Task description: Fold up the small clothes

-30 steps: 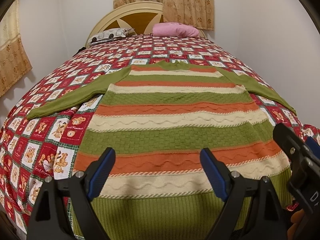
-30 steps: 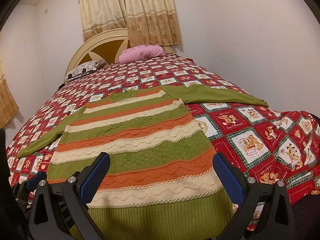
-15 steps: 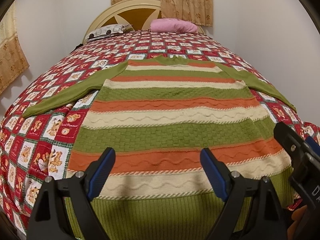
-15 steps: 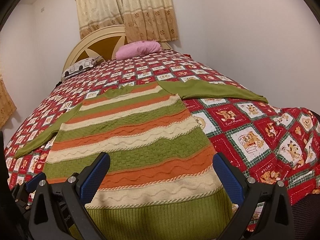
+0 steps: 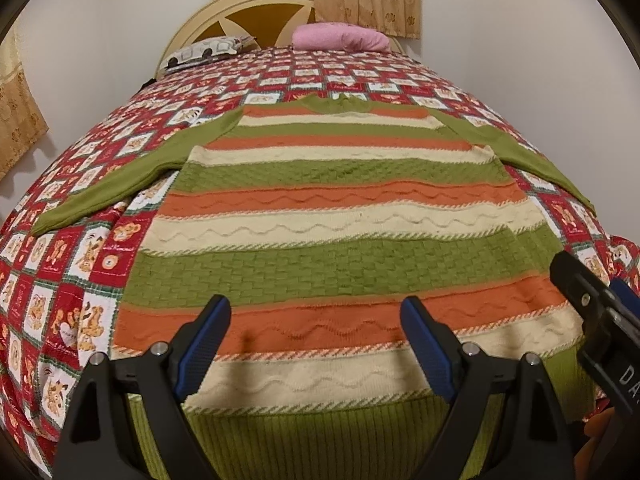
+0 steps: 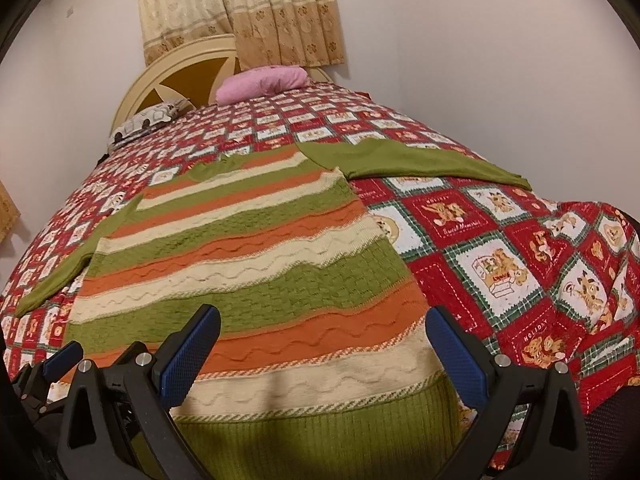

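A striped knit sweater (image 5: 332, 216) in green, orange and cream lies flat on the bed, hem toward me, both green sleeves spread out to the sides. It also shows in the right wrist view (image 6: 256, 256). My left gripper (image 5: 316, 340) is open and empty, hovering just above the hem's left half. My right gripper (image 6: 320, 344) is open and empty above the hem's right half. The right gripper's body (image 5: 596, 328) shows at the right edge of the left wrist view. The left gripper's body (image 6: 52, 364) shows at the lower left of the right wrist view.
The bed is covered by a red patchwork quilt (image 5: 76, 256) with teddy-bear squares. A pink pillow (image 5: 340, 36) and a patterned pillow (image 5: 208, 48) lie by the cream headboard (image 5: 240, 8). A white wall (image 6: 500, 80) runs close along the bed's right side.
Both grippers have moved lower and closer to the sweater's hem; the sweater fills more of each view. Both stay open and the sweater has not moved.
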The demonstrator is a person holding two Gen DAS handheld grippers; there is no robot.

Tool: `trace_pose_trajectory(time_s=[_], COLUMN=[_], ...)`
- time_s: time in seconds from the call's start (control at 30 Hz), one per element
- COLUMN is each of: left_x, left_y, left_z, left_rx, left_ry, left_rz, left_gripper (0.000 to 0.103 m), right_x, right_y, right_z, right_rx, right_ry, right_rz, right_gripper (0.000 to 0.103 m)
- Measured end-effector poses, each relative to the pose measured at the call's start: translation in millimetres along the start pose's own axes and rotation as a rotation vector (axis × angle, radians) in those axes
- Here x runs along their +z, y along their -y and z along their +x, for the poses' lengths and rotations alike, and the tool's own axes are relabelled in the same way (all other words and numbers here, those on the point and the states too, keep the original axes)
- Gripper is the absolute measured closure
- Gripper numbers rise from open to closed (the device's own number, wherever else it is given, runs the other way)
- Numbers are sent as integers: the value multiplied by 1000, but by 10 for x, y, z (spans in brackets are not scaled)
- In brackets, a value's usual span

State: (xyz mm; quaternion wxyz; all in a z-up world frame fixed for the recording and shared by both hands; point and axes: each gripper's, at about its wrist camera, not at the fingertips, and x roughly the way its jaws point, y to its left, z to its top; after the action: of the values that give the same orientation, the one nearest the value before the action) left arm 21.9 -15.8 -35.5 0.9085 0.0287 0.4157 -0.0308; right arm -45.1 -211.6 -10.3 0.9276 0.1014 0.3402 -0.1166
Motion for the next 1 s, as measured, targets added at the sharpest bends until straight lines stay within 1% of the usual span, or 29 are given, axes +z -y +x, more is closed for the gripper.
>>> trace_pose_trajectory(time_s=[0.27,0.43,1.0], left_x=[11,51,424], left_y=[-3,-32,-254], left_z=[149,222,545], left_rx=[-6,-1,18], left_ry=[-41,-45,-55], left_rz=[-1,-6,-45], left_gripper=[14,14,14], right_x=[31,59,348], right_y=[-22,-46,-171], right_z=[165,253,621], right_rx=[-27,-37,-78], right_ry=[-33,-48,-102], right_rz=[-12,-19,-36], right_gripper=[1,1,1])
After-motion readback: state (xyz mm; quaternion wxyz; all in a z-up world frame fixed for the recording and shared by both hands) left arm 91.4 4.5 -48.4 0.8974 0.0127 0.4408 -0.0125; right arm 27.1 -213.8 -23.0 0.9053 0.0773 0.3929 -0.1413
